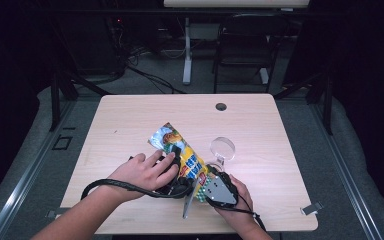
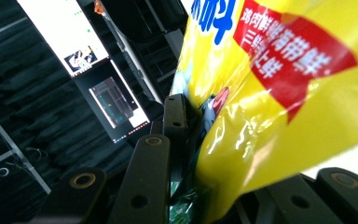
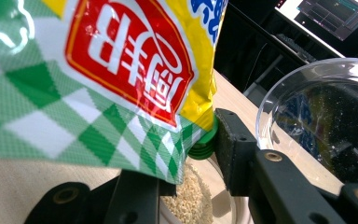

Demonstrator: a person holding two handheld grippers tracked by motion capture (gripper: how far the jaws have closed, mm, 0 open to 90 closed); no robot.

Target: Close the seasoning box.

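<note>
A yellow seasoning bag (image 1: 180, 150) with red and blue print and a green-checked end lies slanted at the middle of the wooden table (image 1: 130, 120). My left gripper (image 1: 176, 166) is shut on its middle. In the left gripper view the bag (image 2: 284, 93) bulges between the jaws of the left gripper (image 2: 191, 123). My right gripper (image 1: 208, 183) holds the checked lower end. In the right gripper view that end of the bag (image 3: 98, 70) hangs between the jaws of the right gripper (image 3: 186, 156), beside a small green cap (image 3: 203, 148). Below lie pale granules (image 3: 186, 200) in a clear container.
A clear round glass dish (image 1: 222, 147) stands just right of the bag, close to the right gripper's far jaw (image 3: 317, 116). A grey metal piece (image 1: 187, 204) lies by the front edge. A cable hole (image 1: 221, 106) is at the back. A chair (image 1: 245, 40) stands behind the table.
</note>
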